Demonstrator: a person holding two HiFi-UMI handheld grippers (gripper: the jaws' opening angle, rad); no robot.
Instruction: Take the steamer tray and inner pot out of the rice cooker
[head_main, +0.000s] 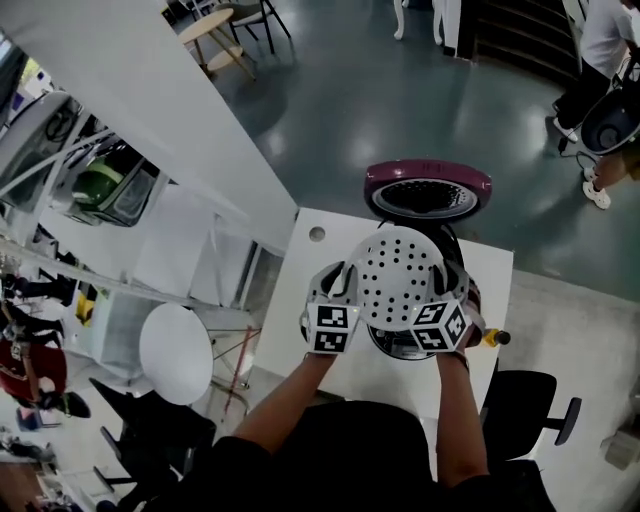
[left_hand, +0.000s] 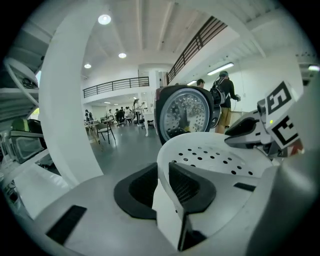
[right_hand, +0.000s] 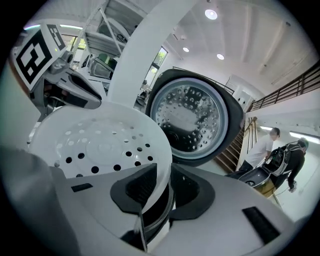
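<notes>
Steamer tray (head_main: 398, 275), pinched by left gripper (left_hand: 162, 187) and right gripper (right_hand: 157, 189), hangs over white table (head_main: 300, 268).

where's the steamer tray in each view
Head view: steamer tray at the centre, just below the lid.
Left gripper view: steamer tray right of centre, its rim running down to the bottom middle.
Right gripper view: steamer tray left of centre, its rim at the bottom middle.
Shared landmark: the cooker's open lid, behind the tray.
</notes>
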